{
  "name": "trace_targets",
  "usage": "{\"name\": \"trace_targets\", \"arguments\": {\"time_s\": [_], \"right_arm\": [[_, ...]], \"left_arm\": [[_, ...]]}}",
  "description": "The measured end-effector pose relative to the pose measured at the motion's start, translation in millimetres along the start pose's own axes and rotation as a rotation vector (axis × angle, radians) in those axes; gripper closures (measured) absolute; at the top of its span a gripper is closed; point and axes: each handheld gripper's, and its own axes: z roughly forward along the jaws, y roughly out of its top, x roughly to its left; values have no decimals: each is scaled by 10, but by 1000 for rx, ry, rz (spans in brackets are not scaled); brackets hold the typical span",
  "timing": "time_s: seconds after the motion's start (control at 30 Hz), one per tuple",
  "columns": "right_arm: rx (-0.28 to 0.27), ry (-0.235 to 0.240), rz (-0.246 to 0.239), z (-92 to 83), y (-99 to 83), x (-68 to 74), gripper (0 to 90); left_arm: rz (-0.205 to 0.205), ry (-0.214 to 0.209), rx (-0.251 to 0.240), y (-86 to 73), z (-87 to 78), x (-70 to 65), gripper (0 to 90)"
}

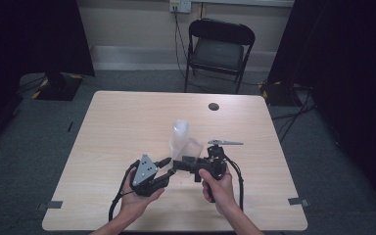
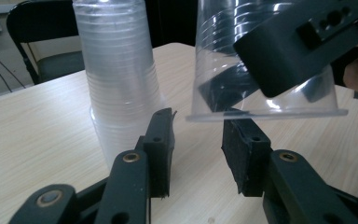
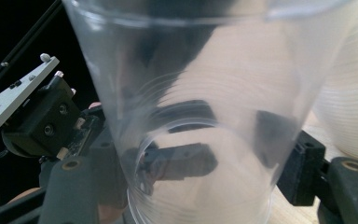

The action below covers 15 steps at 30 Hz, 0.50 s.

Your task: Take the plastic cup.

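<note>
A stack of clear plastic cups stands upside down near the table's middle, also seen as the stack and the stack. My right gripper is shut on a single clear cup, held mouth-down and tilted just off the table beside the stack. That cup sits between the right gripper's two jaws. My left gripper is open, its pads just under the single cup's rim, not closed on it. The left gripper faces the right one closely.
The wooden table has a dark round hole at its far side. A black folding chair stands beyond the table. Grey tape marks sit near the front corners. Black curtains flank both sides.
</note>
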Motion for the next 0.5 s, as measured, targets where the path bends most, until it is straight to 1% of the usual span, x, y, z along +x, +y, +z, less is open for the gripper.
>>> {"name": "trace_targets", "arguments": {"time_s": [0.13,0.27,0.33,0.4,0.5], "right_arm": [[10,4,6,22,-8,2,316],[15,5,23,45,-16,6,315],[19,13,25,53,-20,9,315],[30,18,32,72,-27,25,316],[39,28,31,106,-40,45,315]], "left_arm": [[16,8,-31,-5,15,-32,670],[11,16,-50,-21,17,-28,684],[15,21,-58,-27,21,-18,682],[8,21,-62,-38,31,-15,668],[10,33,-66,-48,45,-22,654]]}}
